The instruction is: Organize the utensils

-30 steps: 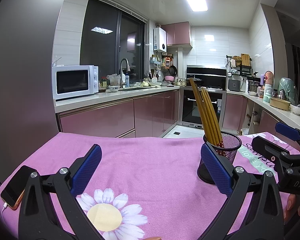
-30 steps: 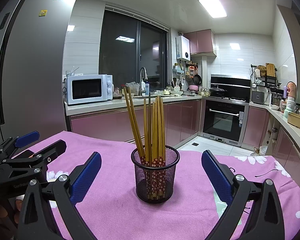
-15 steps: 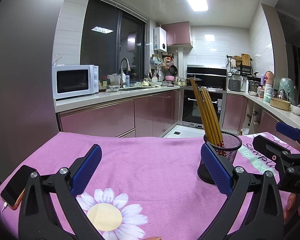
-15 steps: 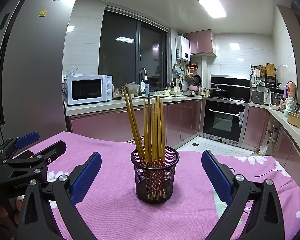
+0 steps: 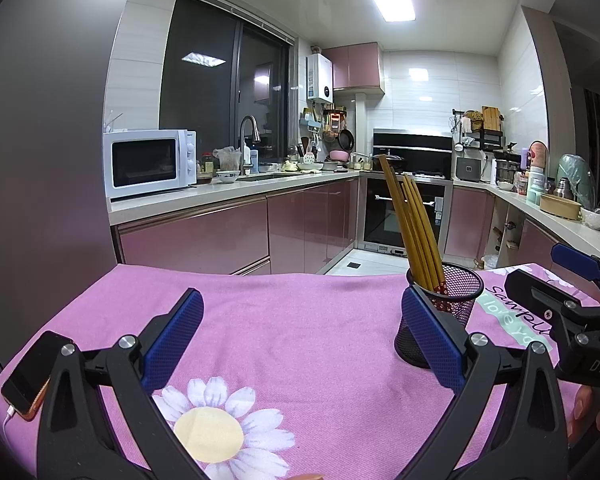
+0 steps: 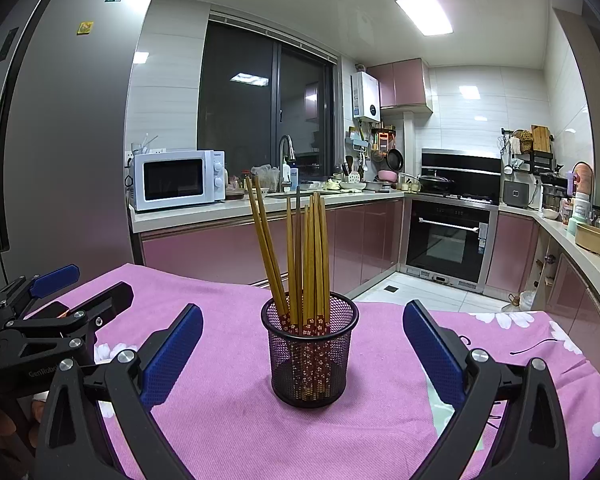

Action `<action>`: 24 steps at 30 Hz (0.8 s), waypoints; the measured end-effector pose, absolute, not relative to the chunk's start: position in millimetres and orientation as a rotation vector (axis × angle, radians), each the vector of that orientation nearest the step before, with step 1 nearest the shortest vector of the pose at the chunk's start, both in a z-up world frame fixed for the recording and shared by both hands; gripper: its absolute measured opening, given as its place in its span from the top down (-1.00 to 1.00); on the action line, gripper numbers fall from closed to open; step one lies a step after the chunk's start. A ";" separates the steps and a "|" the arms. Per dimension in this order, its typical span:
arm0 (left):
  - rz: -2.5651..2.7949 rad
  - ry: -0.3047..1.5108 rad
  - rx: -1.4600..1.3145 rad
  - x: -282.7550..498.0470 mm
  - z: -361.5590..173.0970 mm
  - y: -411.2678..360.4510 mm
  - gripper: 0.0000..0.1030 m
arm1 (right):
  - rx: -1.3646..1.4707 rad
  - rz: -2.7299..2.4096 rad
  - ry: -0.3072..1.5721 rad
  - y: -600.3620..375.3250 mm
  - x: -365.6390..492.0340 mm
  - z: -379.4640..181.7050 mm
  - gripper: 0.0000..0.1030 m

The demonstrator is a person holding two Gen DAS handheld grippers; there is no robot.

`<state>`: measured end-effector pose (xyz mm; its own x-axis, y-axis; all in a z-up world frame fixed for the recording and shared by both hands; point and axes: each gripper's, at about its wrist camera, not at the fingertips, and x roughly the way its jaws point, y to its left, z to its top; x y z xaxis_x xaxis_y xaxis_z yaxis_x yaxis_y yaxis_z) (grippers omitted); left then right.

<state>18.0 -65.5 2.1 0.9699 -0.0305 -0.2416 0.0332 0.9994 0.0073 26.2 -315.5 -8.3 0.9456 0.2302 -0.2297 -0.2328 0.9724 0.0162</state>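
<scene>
Both the left gripper (image 5: 300, 344) and right gripper (image 6: 302, 354) gape wide, empty. The chopsticks (image 6: 304, 256) in the mesh cup (image 6: 310, 356) look light, stiff, slippery; pinching the upper shafts seems best.

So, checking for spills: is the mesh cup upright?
Upright. The mesh cup stands flat on the pink cloth, chopsticks inside.
</scene>
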 end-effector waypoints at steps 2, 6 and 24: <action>-0.034 0.244 0.010 17.7 2.0 -65.3 -0.90 | -0.012 0.234 0.231 -314.9 26.1 -8.2 -0.88; -0.033 0.245 0.012 17.7 1.8 -65.3 -0.90 | -0.011 0.233 0.231 -314.1 26.7 -8.1 -0.88; -0.036 0.248 0.012 19.6 0.4 -64.7 -0.90 | -0.011 0.231 0.232 -311.9 27.1 -7.6 -0.88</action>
